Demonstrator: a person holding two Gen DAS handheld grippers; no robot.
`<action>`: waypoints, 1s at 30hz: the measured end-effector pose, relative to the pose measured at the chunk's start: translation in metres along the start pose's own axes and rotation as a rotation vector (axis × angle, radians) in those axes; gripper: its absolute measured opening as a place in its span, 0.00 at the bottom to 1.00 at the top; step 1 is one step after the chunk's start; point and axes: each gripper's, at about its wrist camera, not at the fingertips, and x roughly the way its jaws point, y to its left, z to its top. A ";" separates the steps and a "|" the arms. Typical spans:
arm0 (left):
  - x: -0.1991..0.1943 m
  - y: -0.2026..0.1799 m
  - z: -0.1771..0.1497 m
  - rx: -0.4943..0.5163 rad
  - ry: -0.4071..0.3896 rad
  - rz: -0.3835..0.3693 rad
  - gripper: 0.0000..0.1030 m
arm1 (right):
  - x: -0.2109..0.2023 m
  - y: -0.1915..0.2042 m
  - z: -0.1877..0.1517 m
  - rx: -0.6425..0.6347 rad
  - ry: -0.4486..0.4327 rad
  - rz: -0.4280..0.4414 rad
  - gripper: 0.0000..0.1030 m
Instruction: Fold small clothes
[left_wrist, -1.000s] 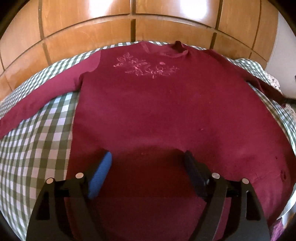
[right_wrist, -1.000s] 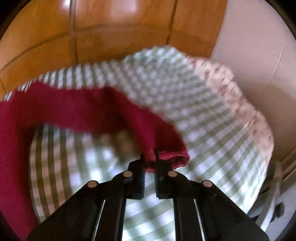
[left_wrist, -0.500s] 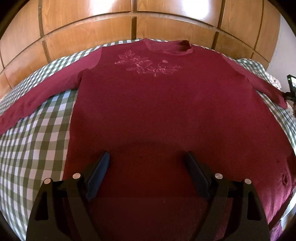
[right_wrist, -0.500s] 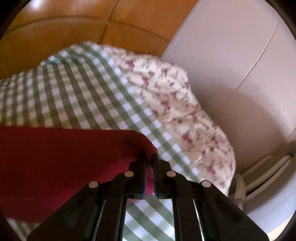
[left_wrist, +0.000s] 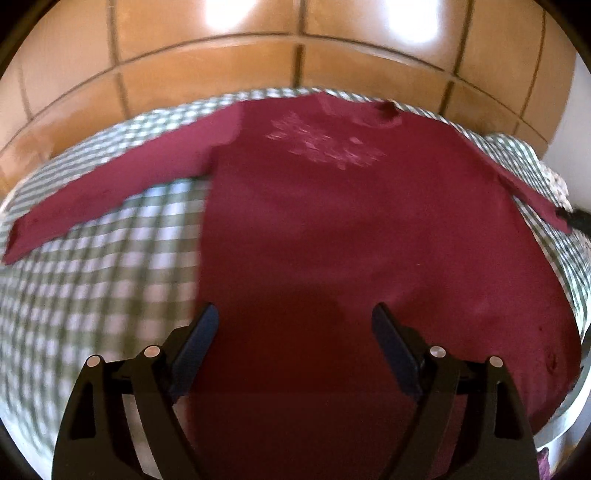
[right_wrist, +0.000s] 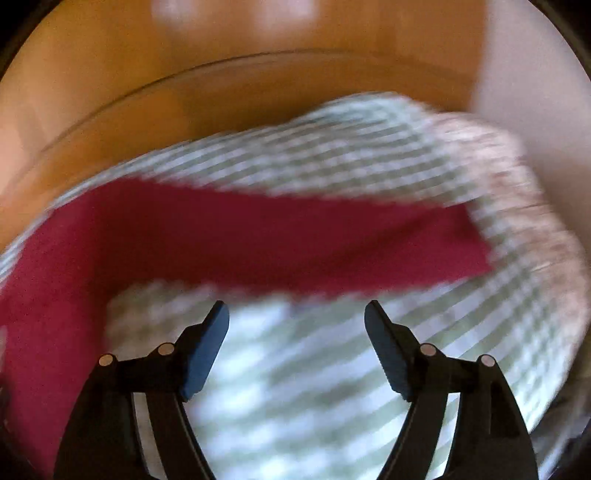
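i see a green checked cloth (left_wrist: 92, 288) with the maroon top (left_wrist: 351, 240) spread flat on it, sleeves out; my left gripper (left_wrist: 293, 325) hangs wide over its hem, my right gripper (right_wrist: 295, 317) is opening, empty, beside the right sleeve (right_wrist: 295, 240)

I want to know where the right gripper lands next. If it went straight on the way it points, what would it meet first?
Probably the checked cloth just short of the sleeve. The right gripper has nothing between its opening jaws; blur makes depth uncertain.
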 end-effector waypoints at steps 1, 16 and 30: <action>-0.006 0.007 -0.003 -0.010 -0.004 0.013 0.82 | -0.003 0.016 -0.012 -0.020 0.024 0.047 0.73; -0.041 0.040 -0.068 -0.030 0.079 -0.090 0.08 | -0.040 0.109 -0.141 -0.138 0.171 0.145 0.08; -0.066 0.030 -0.064 0.045 0.029 -0.082 0.49 | -0.049 0.072 -0.141 -0.073 0.198 0.148 0.42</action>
